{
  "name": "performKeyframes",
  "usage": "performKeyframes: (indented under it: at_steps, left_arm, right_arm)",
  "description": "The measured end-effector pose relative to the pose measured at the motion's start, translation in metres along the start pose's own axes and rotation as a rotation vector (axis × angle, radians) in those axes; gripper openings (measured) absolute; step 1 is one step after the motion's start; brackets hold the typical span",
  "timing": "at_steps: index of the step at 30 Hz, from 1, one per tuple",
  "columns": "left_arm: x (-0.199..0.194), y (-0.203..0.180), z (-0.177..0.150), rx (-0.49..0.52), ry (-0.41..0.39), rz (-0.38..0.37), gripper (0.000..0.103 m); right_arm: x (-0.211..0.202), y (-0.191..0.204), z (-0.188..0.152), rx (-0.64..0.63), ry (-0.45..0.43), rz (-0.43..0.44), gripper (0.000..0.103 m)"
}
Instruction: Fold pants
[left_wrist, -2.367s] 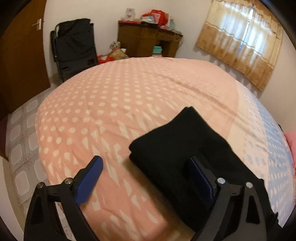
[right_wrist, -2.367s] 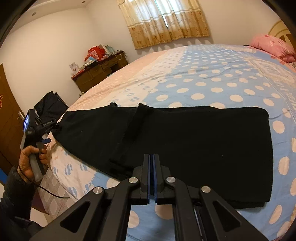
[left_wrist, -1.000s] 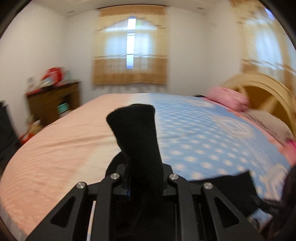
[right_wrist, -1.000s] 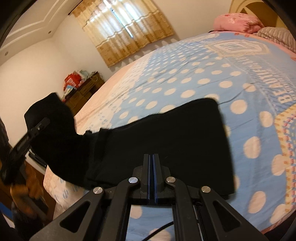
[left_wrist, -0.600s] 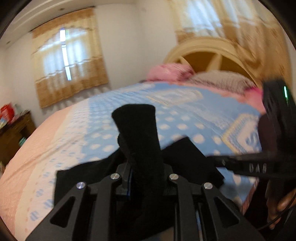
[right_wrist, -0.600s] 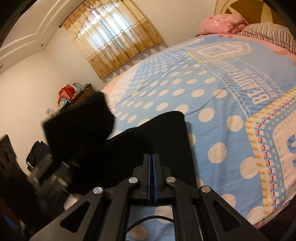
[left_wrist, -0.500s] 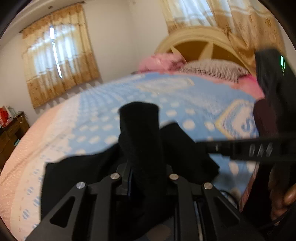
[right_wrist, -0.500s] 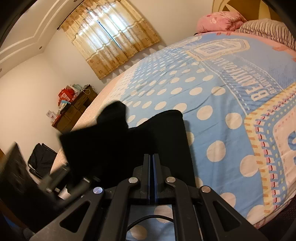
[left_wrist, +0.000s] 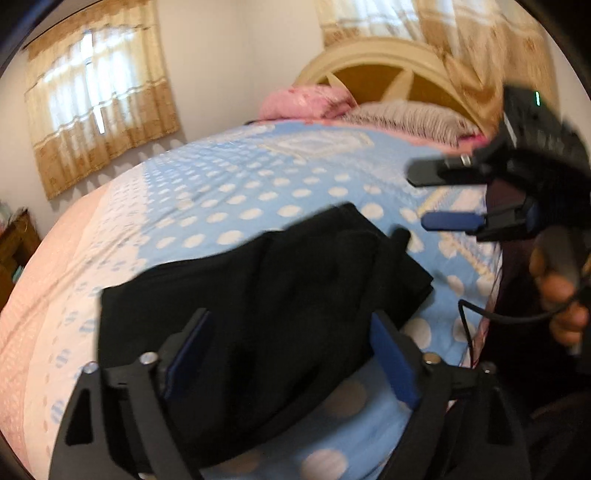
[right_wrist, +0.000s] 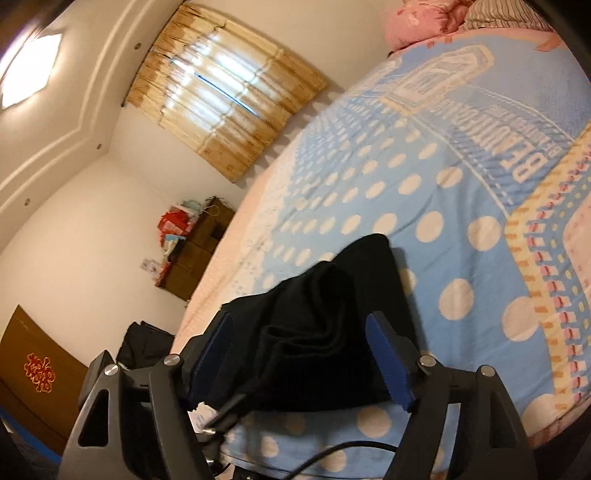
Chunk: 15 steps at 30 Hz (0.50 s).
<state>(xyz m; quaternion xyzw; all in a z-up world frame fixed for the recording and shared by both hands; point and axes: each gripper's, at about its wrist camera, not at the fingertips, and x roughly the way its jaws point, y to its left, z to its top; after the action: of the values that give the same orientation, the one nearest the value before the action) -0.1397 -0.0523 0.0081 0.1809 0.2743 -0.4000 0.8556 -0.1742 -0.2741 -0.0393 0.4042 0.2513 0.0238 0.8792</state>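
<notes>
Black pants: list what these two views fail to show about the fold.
- Near edge of the black pants: left wrist view, hidden behind the open left gripper.
- Left end of the pants: right wrist view, covered by the open right gripper and a cable.
- Fold alignment: motion blur in the left wrist view; black on black hides the layers in both.
- Bedspread lettering: right wrist view, partly cut off by the edge.

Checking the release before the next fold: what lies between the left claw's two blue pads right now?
In the left wrist view, the folded black pants fill the gap of the open left claw; whether the pads touch them is unclear.
</notes>
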Motion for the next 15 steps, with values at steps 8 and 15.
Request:
performKeyframes:
  at_steps: [8, 15]
  left_arm:
    - [-0.034, 0.073, -0.008, -0.248, -0.056, 0.161, 0.093]
    - [-0.027, 0.100, -0.023, -0.385, -0.004, 0.217, 0.093]
  right_arm:
    - [0.039, 0.000, -0.003, 0.076, 0.093, -0.088, 0.076]
    - [0.065, 0.022, -0.033, -0.114, 0.133, -0.272, 0.060]
